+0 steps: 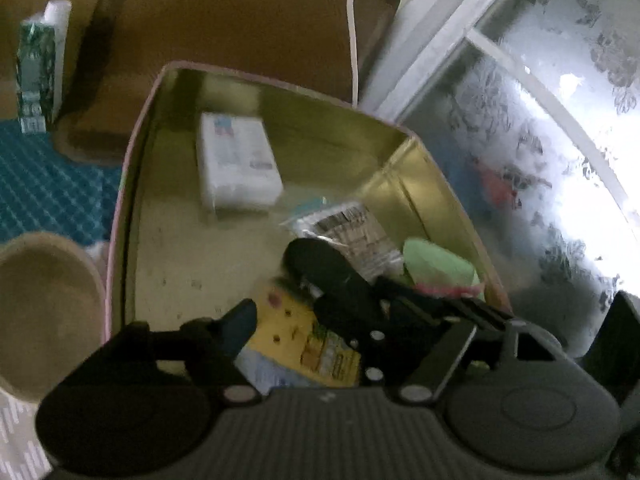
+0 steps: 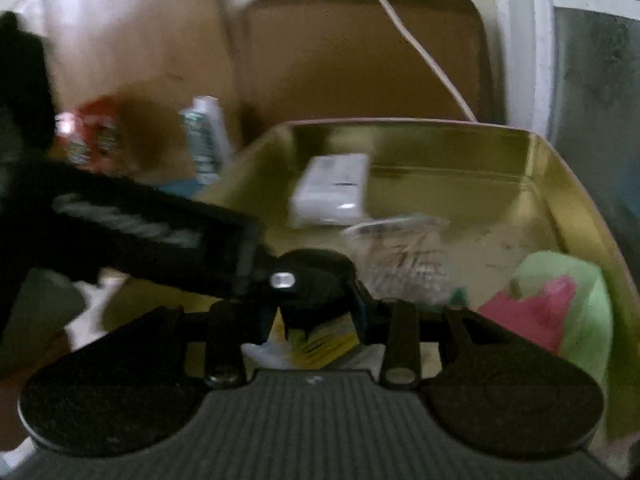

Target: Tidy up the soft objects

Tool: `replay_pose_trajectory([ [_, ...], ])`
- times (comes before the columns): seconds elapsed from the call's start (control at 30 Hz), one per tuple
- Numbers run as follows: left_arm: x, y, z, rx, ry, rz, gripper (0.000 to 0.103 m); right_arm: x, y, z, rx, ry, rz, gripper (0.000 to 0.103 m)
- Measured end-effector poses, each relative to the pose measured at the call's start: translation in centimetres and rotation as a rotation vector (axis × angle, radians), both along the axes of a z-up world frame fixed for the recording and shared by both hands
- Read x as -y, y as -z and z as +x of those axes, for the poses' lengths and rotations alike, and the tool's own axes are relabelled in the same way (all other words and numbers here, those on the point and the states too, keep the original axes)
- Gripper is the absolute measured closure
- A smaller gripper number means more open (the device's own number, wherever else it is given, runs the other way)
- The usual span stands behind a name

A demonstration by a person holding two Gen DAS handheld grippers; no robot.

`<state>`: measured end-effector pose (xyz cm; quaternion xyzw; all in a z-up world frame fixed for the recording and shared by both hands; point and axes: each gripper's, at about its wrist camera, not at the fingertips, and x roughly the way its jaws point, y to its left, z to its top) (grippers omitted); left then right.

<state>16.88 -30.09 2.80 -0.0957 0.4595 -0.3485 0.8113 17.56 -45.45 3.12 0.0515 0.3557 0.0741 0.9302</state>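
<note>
While we look from the left wrist, our left gripper (image 1: 276, 316) hangs over the gold tin (image 1: 384, 148), fingers apart, with the yellow packet (image 1: 304, 340) between them. A white tissue pack (image 1: 236, 164) lies flat, its long side pointing to the far wall. From the right wrist, our right gripper (image 2: 316, 316) is spread apart too. A green and pink cloth (image 2: 560, 304) sits in the tin's right corner.

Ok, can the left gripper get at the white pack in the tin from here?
Probably yes. The white pack lies uncovered on the floor of the open tin, ahead of the left gripper; the clear bag sits off to one side.
</note>
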Motion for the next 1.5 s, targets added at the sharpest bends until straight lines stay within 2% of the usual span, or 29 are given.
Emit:
replay_pose_trajectory([
  [0.03,-0.2,-0.3,-0.2,0.01,-0.002,-0.008,0.022,0.2,0.0,0.2,0.017,0.027,-0.01,0.044],
  [0.07,-0.5,-0.6,-0.3,0.022,0.004,-0.017,0.022,0.4,-0.2,-0.1,0.044,0.045,0.0,0.042],
  [0.2,-1.1,-1.7,-2.1,0.131,-0.004,0.029,0.021,-1.0,-0.7,-2.9,0.162,0.07,-0.032,0.041],
  [0.37,-3.6,-3.4,-5.0,0.248,-0.01,0.005,0.021,-2.3,-0.7,-8.3,0.303,0.105,0.037,0.041],
  [0.53,-6.0,-4.7,-8.1,0.377,-0.011,0.06,0.013,-3.1,-1.2,-13.4,0.402,0.189,0.076,0.04],
  [0.6,-7.5,-5.1,-9.5,0.416,-0.018,0.074,0.01,-3.1,-1.5,-14.9,0.42,0.241,0.1,0.032],
  [0.63,-8.1,-4.9,-10.0,0.431,-0.025,0.079,0.005,-3.1,-1.5,-15.6,0.428,0.267,0.112,0.023],
  [0.67,-8.8,-4.9,-10.5,0.445,-0.037,0.083,0.002,-3.2,-1.5,-16.3,0.434,0.287,0.12,0.014],
  [0.77,-11.1,-4.2,-12.1,0.483,-0.083,0.106,0.001,-3.5,-1.6,-17.7,0.419,0.317,0.148,0.007],
  [0.87,-13.1,-3.3,-13.2,0.479,-0.132,0.146,0.0,-4.0,-1.2,-18.8,0.365,0.32,0.202,0.0],
  [1.03,-15.2,-1.8,-14.8,0.445,-0.174,0.204,0.0,-6.1,-0.8,-19.8,0.319,0.342,0.17,0.0],
  [1.33,-18.1,0.6,-17.4,0.457,-0.232,0.324,0.0,-9.1,0.4,-20.4,0.233,0.364,0.225,0.0],
  [1.5,-19.1,1.0,-18.1,0.454,-0.243,0.33,0.0,-9.9,-0.9,-21.2,0.28,0.364,0.225,0.0],
])
